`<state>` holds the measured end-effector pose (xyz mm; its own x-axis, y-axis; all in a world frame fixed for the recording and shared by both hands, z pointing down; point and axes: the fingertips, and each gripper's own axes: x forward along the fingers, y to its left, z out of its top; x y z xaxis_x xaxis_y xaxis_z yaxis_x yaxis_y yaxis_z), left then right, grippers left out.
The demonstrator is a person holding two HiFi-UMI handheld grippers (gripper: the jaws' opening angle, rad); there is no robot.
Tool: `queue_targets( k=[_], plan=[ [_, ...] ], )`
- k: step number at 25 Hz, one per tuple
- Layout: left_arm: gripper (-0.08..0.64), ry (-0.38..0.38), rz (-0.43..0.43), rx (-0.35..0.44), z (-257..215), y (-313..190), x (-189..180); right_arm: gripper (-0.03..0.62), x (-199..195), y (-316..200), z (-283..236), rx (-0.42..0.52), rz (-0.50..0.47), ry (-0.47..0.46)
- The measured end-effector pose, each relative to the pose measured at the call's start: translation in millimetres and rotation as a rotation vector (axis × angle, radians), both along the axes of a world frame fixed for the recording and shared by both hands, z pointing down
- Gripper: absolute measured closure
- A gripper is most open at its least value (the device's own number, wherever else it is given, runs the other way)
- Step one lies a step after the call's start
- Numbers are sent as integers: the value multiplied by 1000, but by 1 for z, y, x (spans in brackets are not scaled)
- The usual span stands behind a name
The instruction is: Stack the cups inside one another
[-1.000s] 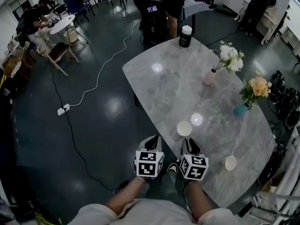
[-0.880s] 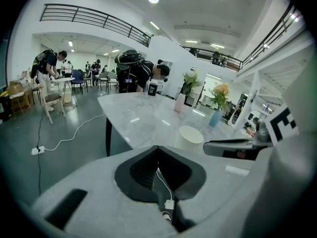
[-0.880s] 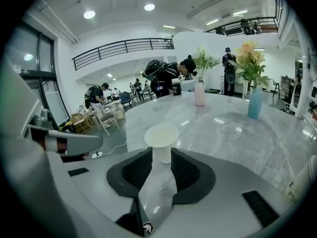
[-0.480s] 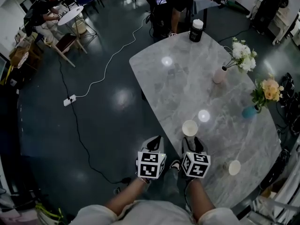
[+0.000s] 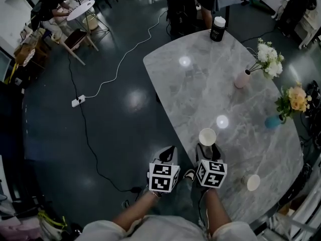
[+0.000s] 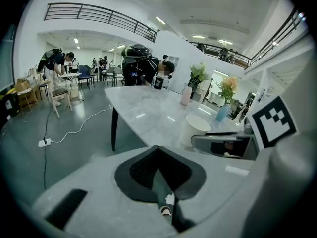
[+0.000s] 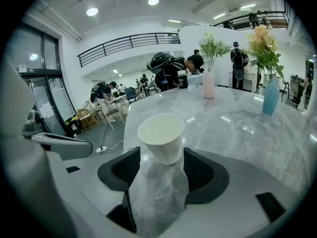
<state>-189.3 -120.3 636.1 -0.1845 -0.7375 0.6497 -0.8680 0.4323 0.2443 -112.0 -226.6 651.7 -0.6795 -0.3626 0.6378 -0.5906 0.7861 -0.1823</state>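
A white paper cup (image 5: pixel 207 136) (image 7: pixel 161 134) stands upright on the marble table (image 5: pixel 200 89), near its front edge. My right gripper (image 5: pixel 208 149) (image 7: pixel 162 158) has its jaws on either side of the cup's base, and they are opening, no longer pressing it. A second white cup (image 5: pixel 253 182) stands to the right, close to the table's rim. My left gripper (image 5: pixel 168 153) (image 6: pixel 157 150) hangs beside the table over the dark floor, shut, with nothing between its jaws. The left gripper view shows the first cup (image 6: pixel 194 129) just beyond the right gripper's jaw.
A pink vase with white flowers (image 5: pixel 242 79), a blue vase with peach flowers (image 5: pixel 273 121) and a dark canister (image 5: pixel 217 29) stand further back on the table. A white cable and power strip (image 5: pixel 77 102) lie on the floor. People stand at the table's far end.
The head view has drifted, so the table lies a little further right and down. Both grippers sank slightly; the cup stays just ahead of the right one.
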Motion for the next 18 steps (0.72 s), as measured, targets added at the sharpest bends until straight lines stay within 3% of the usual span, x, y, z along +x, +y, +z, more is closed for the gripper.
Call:
queue_targets(
  k=[18],
  plan=[
    [565, 8, -39, -24, 10, 15, -12, 360, -13, -12, 7, 40, 24, 10]
  ],
)
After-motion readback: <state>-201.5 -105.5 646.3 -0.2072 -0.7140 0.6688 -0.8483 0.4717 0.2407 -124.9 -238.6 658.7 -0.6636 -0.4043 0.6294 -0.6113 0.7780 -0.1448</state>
